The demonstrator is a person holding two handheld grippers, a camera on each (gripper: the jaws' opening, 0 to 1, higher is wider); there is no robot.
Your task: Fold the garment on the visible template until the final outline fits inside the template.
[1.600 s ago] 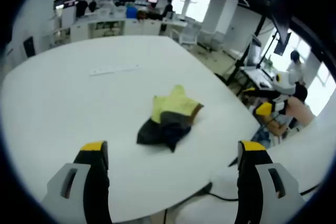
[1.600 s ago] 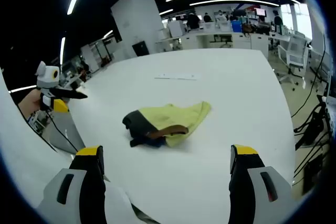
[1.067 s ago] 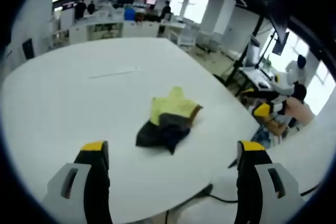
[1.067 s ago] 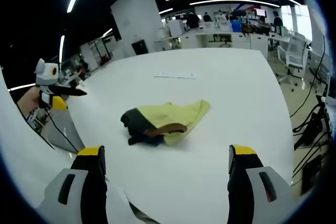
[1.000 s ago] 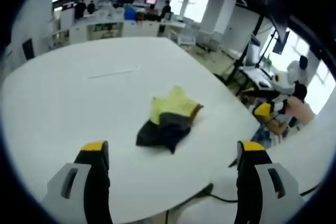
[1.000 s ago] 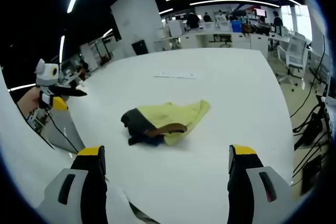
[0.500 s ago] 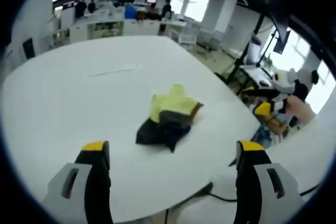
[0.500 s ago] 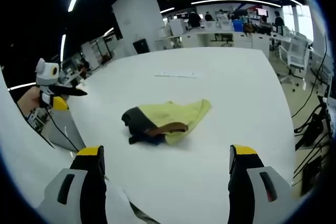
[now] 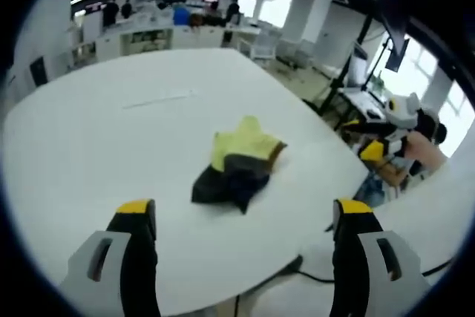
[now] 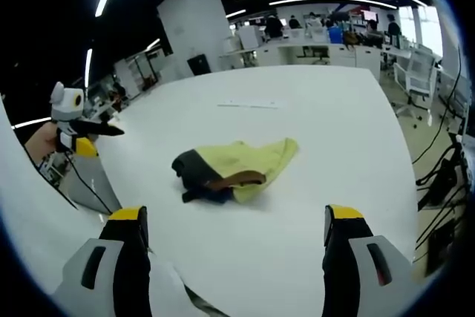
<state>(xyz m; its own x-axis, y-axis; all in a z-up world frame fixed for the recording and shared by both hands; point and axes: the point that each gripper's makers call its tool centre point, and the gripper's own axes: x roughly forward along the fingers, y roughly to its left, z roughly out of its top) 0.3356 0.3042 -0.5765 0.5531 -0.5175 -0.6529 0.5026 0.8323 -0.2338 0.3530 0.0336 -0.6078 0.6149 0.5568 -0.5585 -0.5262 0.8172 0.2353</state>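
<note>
Almost nothing has changed since a moment ago: both views have only drifted slightly. The left gripper (image 9: 241,220) and right gripper (image 10: 234,224) hover with jaws spread wide, holding nothing. Beyond them, mid-frame on the white table (image 10: 334,146), the crumpled yellow-and-black garment (image 10: 230,167) lies untouched, its long axis running dark end lower left to yellow end upper right. A pale strip (image 10: 249,104) lies farther back, office desks (image 10: 326,50) beyond.

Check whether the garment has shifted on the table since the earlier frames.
No. The garment lies crumpled in the same spot and shape relative to the pale strip on the table; slight picture shifts are camera motion.
</note>
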